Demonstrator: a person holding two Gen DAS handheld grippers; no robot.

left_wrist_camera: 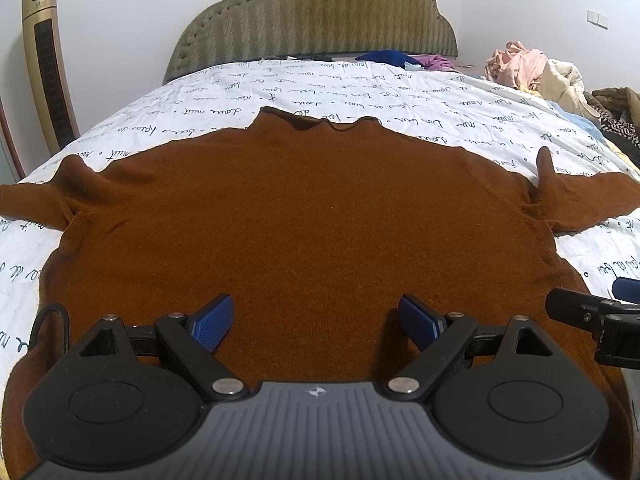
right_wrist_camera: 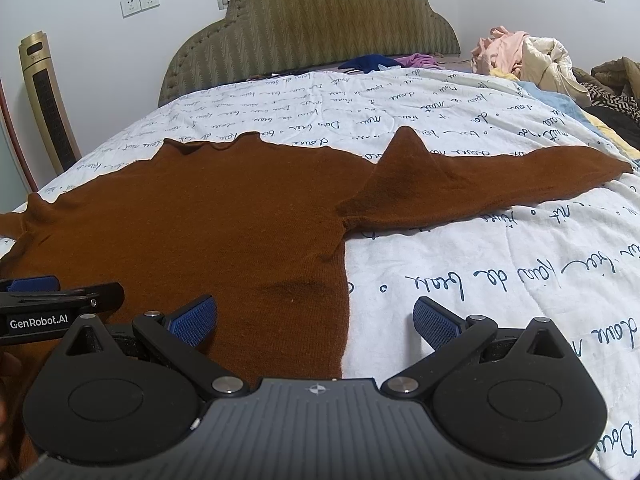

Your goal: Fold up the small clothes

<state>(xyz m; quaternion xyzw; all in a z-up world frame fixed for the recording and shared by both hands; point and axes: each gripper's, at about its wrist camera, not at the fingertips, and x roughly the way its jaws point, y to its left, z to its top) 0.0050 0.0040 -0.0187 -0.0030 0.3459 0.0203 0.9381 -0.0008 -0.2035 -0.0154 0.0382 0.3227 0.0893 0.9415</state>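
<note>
Left wrist view: sweater (left_wrist_camera: 304, 216) fills the centre of the frame, spread flat on the quilt (left_wrist_camera: 360, 84), neck at top centre, sleeves running out to the left and right edges. Left gripper (left_wrist_camera: 316, 322) at bottom centre, jaws spread wide, nothing between the pads, hovering over the lower body. Right gripper pokes in at the right edge. Clothes pile (left_wrist_camera: 532, 70) upper right, headboard (left_wrist_camera: 320, 20) top centre.

Right wrist view: sweater occupies left and centre; right sleeve (right_wrist_camera: 500, 180) stretches toward the upper right, with a bump of fabric peaked up at the shoulder. Right gripper (right_wrist_camera: 316, 322) at bottom centre, jaws spread, empty, straddling the sweater's right side edge: left pad over knit, right pad over quilt.

Handling, my read: soft knit, light, limp, drapes and stretches, won't hold shape when lifted. Not fragile or slippery. Pinch edges, i.e. sleeve cuff or hem corner, both layers together; a mid-panel pinch would probably just bunch it.
</note>
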